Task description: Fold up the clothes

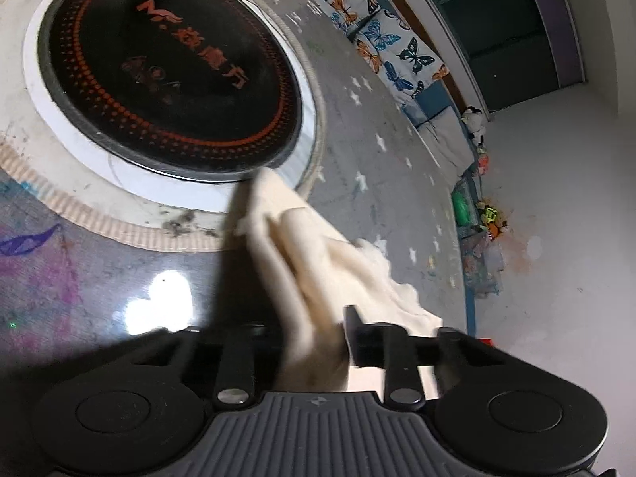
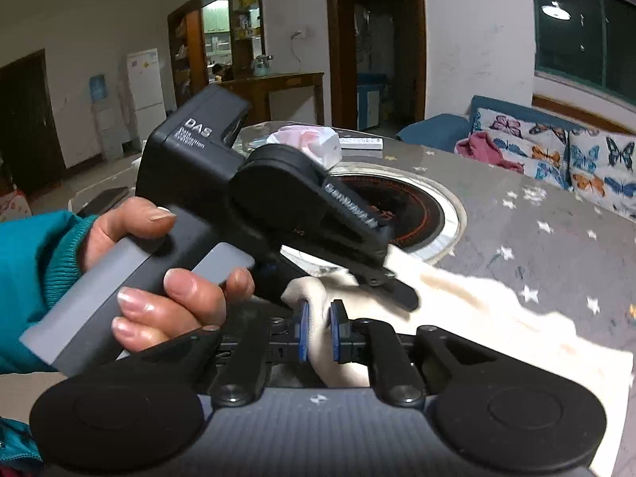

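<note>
**A:** Pinching the cream cloth (image 2: 457,310) with both grippers at once, that's how we've got it. Our right gripper (image 2: 320,336) has its blue pads (image 2: 304,332) squeezed close on a bunched fold, fabric filling the narrow gap between them.

**B:** Same on the left wrist view: the left gripper (image 1: 310,342) has its fingers nearly together with the cloth (image 1: 318,254) pulled up between them, though it's blurry there.

**A:** From the right side we see the left gripper (image 2: 391,278) tilted down onto the same cloth, our hand (image 2: 159,278) wrapped round its grey handle, teal sleeve (image 2: 35,270) at the wrist.

**B:** The rest of the cloth trails across the grey star-print table cover (image 2: 536,238), just beside the round black cooktop (image 1: 167,79) set in the table, one corner touching its pale rim. Butterfly cushions (image 2: 576,155) sit on the sofa behind.
</note>
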A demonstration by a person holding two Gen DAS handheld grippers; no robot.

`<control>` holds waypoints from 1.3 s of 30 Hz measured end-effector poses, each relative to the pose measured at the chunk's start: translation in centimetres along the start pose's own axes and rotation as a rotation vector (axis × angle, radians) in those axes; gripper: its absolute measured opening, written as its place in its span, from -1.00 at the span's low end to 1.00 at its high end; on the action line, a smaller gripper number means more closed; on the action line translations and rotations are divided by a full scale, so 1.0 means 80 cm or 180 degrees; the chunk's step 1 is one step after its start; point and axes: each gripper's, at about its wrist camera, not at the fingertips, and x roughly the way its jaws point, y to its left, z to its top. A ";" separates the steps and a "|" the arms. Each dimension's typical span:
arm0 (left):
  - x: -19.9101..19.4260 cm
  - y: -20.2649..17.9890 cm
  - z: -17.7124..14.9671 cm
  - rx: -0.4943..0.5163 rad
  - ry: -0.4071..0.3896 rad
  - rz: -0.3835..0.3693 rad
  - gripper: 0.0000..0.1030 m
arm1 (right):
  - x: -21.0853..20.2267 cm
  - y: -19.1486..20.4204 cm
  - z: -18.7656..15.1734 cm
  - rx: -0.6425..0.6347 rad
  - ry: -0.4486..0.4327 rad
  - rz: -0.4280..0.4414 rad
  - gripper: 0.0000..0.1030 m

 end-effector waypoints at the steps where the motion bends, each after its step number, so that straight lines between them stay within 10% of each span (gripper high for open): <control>1: 0.000 0.002 0.000 0.0007 -0.0008 0.0007 -0.63 | -0.003 -0.003 -0.002 0.0069 -0.0012 0.0016 -0.69; 14: -0.001 -0.024 -0.012 0.0546 -0.0179 0.0264 -0.64 | -0.063 -0.180 -0.060 0.1147 0.0003 -0.1450 -0.28; 21: 0.001 -0.040 -0.019 0.0864 -0.0259 0.0415 -0.64 | -0.057 -0.226 -0.086 0.1647 -0.0027 -0.1317 -0.19; 23: 0.000 -0.048 -0.020 0.0974 -0.0291 0.0434 -0.65 | -0.047 -0.222 -0.083 0.1630 -0.0037 -0.1251 -0.57; 29: -0.006 -0.093 -0.026 0.1382 -0.0416 0.0416 -0.69 | -0.066 -0.204 -0.071 0.1490 -0.0236 -0.1255 -0.77; 39: 0.044 -0.197 -0.039 0.1862 -0.0366 0.0113 -0.70 | -0.143 -0.225 -0.052 0.1306 -0.0463 -0.1713 -0.78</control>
